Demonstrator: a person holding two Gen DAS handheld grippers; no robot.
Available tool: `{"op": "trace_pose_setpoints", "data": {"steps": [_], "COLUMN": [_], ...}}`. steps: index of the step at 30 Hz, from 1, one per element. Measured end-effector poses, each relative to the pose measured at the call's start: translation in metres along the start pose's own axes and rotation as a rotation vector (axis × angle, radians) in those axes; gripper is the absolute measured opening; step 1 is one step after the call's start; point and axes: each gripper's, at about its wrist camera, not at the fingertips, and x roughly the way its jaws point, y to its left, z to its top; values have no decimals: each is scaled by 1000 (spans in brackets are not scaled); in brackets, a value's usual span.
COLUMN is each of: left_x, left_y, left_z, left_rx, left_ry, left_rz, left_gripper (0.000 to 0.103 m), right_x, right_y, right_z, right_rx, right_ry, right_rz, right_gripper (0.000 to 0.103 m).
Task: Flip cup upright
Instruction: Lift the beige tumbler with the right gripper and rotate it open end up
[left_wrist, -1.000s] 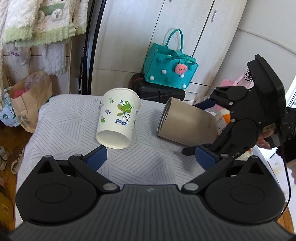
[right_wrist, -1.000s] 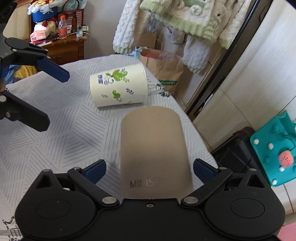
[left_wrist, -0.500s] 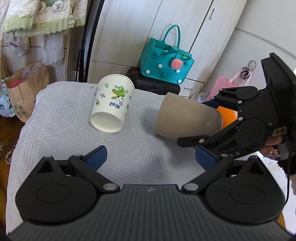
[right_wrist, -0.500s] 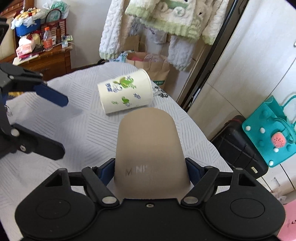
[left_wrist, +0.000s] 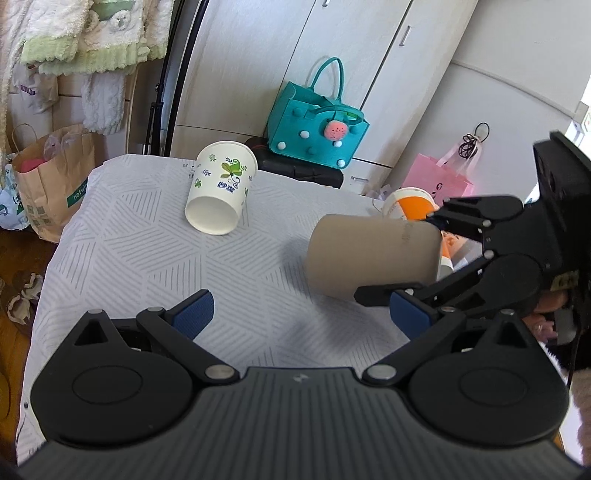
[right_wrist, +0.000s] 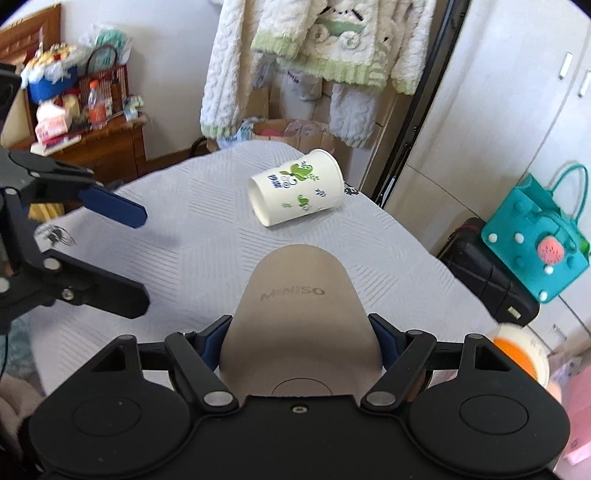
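Tan and matte, the cup (right_wrist: 301, 314) sits clamped between the two fingers of the right gripper (right_wrist: 299, 339), which have closed onto its sides close to its closed end; the open mouth points away from the tool, straight ahead over the table (right_wrist: 207, 258). From the left wrist view the cup (left_wrist: 373, 254) appears lifted clear of the cloth, lying roughly level with its mouth a little low, a shadow beneath it.

It looks like a stiff insulated tumbler, probably steel under a smooth coating: heavier than paper, unlikely to crush, but likely slick against the pads. Held this near the base, most of its length hangs out in front, so it may pivot in the grip as the wrist turns; a firm squeeze seems wise, and the wall should bear it.

The left gripper (left_wrist: 299, 314) hangs with its fingers spread wide and nothing between them, the cup ahead of it and to its right. The paper cup (left_wrist: 219, 192), printed with green leaves, lies on its side well ahead and slightly left; it would be light and easily dented.
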Motion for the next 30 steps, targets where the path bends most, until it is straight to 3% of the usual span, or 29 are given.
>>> {"op": "trace_pose_setpoints", "data": {"steps": [10, 27, 30], "left_x": [-16, 4, 12], "left_y": [1, -22, -22], "left_z": [-15, -26, -27], "left_rx": [-6, -52, -81], "left_ry": [5, 92, 122], "left_rz": [-26, -89, -113], "left_gripper": [103, 103, 103], "right_x": [-15, -28, -39], "right_y": [41, 47, 40], "right_z": [-46, -82, -85], "right_rx": [168, 340, 349], "right_ry": [-139, -188, -214], "right_rz": [-108, -37, 6], "right_gripper": [81, 82, 90]}}
